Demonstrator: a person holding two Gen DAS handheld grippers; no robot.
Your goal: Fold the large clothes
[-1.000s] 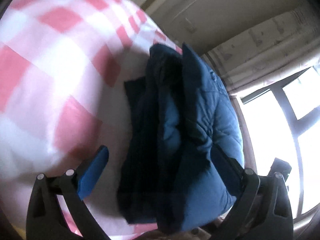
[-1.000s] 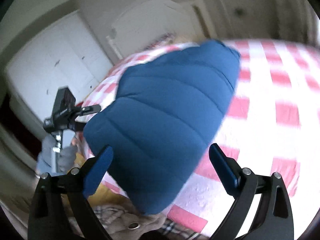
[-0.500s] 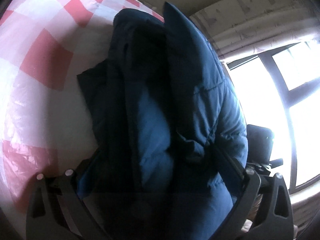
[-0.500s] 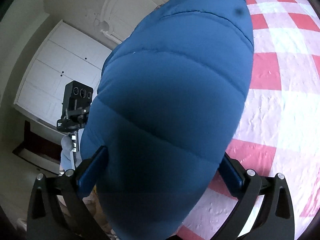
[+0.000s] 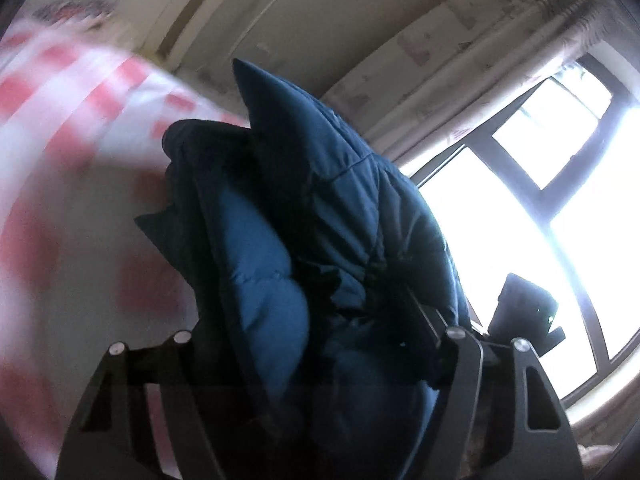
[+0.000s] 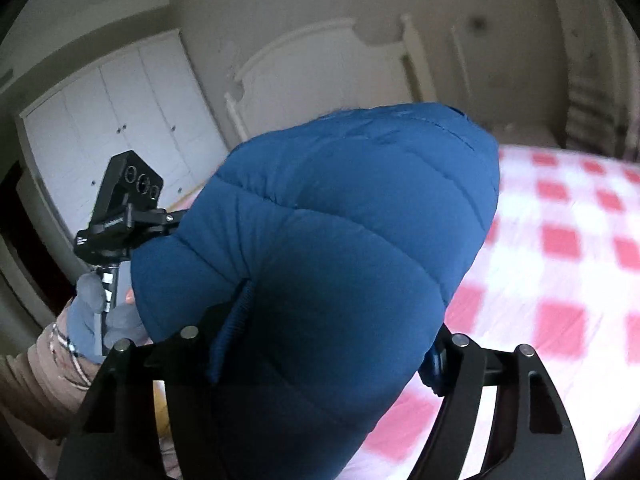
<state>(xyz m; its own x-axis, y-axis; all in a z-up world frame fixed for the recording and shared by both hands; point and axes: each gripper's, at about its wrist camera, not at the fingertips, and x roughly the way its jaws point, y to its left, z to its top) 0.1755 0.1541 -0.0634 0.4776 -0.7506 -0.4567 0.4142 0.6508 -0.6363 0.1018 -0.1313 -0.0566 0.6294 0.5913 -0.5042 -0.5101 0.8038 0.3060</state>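
Note:
A folded blue puffer jacket [image 5: 320, 248] fills both views; in the right wrist view [image 6: 340, 248] its quilted back bulges toward the camera. My left gripper [image 5: 312, 344] is shut on the jacket's thick folded edge, its fingertips buried in the fabric. My right gripper [image 6: 324, 344] is shut on the opposite end, with blue pads [image 6: 232, 336] pressing into the padding. The jacket is held up above the pink-and-white checked bed [image 6: 560, 280]. The left gripper's handle and camera [image 6: 124, 208] show beside the jacket in the right wrist view.
The checked bedsheet [image 5: 60, 160] lies below and to the left. A bright window [image 5: 540, 200] with curtains is to the right. A white wardrobe [image 6: 112, 128] and headboard [image 6: 320, 72] stand behind. The person's gloved hand [image 6: 92, 312] holds the left handle.
Both grippers went from open around the jacket to shut on it. The jacket has been lifted off the bed and both views have tilted up toward the walls.

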